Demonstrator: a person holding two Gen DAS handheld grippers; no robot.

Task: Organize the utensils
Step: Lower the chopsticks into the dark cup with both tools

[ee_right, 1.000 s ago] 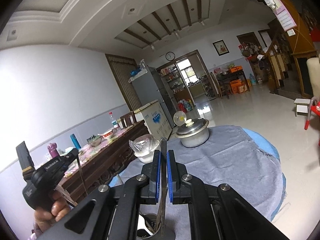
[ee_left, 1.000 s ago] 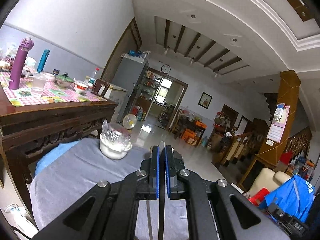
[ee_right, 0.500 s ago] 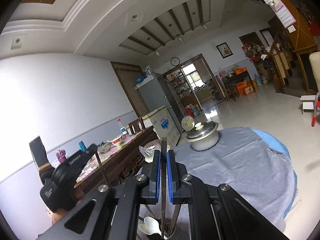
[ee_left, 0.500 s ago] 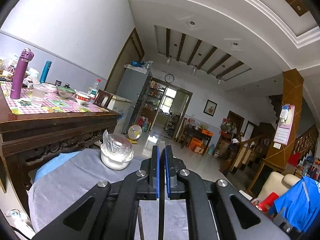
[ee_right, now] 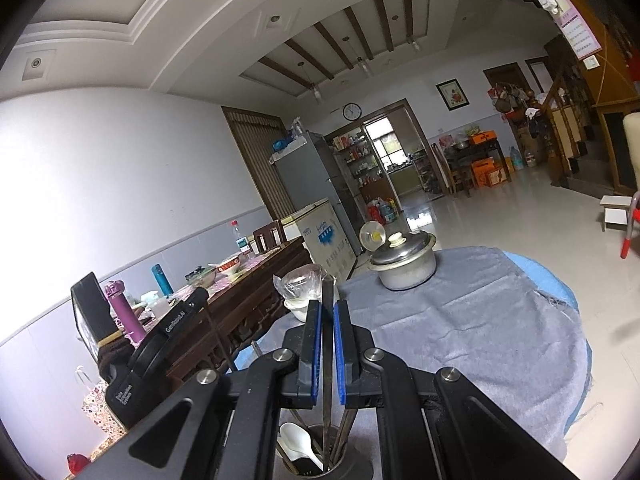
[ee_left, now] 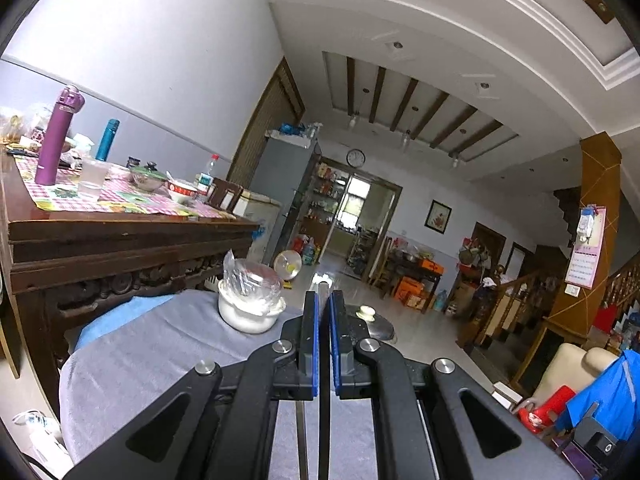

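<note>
Chopsticks fill both grips. The right gripper [ee_right: 328, 354] has its blue-padded fingers [ee_right: 313, 350] clamped on a dark chopstick [ee_right: 328, 344] that stands upright, its lower end reaching down into the utensil holder [ee_right: 320, 462] directly beneath. The holder, a grey cup on the bench [ee_right: 480, 328], already carries a white spoon [ee_right: 294, 440] and a few other sticks. The left gripper [ee_left: 324, 354] likewise has its fingers pressed together on a thin dark stick [ee_left: 323, 400] that runs straight down between them; the right wrist view shows the left gripper body [ee_right: 148, 364] to the left of the holder and not above it, so that stick appears still to need carrying across.

Beyond the holder on the grey cloth sits a white bowl under plastic wrap [ee_left: 250, 304], and farther back a lidded metal pot [ee_right: 404, 262]. A wooden side table [ee_left: 120, 240] with bottles and dishes stands to the left of the holder, off the bench.

The main risk is at release: the holder is crowded, so the right stick could catch on the spoon or the other sticks and lean out, or the cup could tip if it is pushed sideways. The two grippers are close together, so bringing the left one over while the right is there could knock them together.
</note>
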